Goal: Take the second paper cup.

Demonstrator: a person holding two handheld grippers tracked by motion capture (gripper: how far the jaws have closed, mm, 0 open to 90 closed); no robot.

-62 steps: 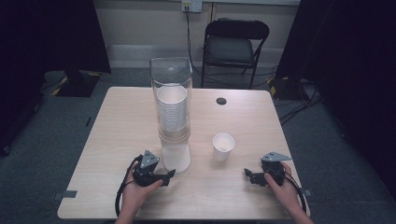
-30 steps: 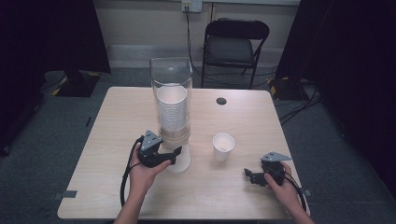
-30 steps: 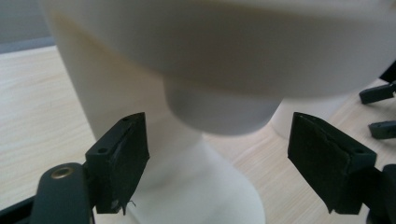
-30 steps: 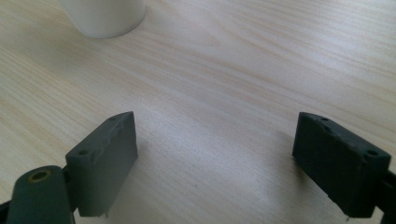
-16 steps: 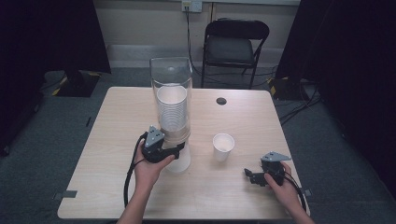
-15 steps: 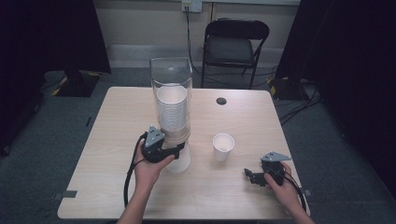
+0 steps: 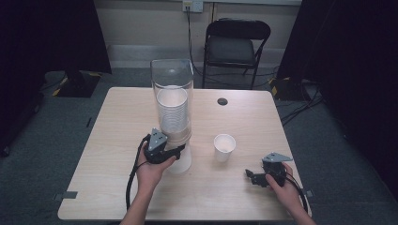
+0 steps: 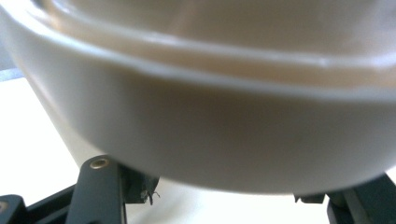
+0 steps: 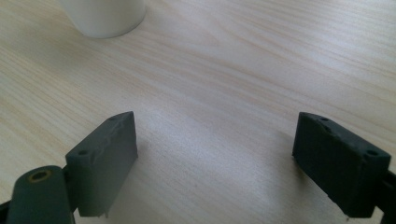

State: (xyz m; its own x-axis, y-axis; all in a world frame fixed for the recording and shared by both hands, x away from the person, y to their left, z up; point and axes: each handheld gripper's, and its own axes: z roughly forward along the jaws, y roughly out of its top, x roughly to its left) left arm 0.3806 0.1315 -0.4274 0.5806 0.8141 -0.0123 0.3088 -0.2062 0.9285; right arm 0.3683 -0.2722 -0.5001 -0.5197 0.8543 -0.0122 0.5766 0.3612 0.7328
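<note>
Cups [image 7: 172, 112] sit stacked in a clear dispenser [image 7: 172, 75] near the middle of the table [image 7: 94, 140], and the lowest cup [image 7: 180, 159] pokes out beneath it, its mouth down close to the tabletop. At that cup is the left gripper [image 7: 176, 151], held level at the dispenser's foot; its jaws have just been closing, and in the left gripper view the cup's white wall [image 8: 196, 126] swells across them with a jaw at either side, so it looks clamped on the cup, though that view is too close and blurred to show the pads pressing. The step in hand, I judge, is pulling one cup free of the stack. A second cup [image 7: 224, 147] already stands upright on the table to the right, well apart from the dispenser. The right gripper [image 7: 249, 176] rests low near the table's front right, jaws spread wide with only bare wood between them, and that standing cup's base [image 9: 103, 16] is near its view's upper edge. The next move calls for a straight downward draw with a firm but gentle squeeze, so that the thin wall does not crumple and only one cup comes away, then a turn to set it upright beside the other.
</note>
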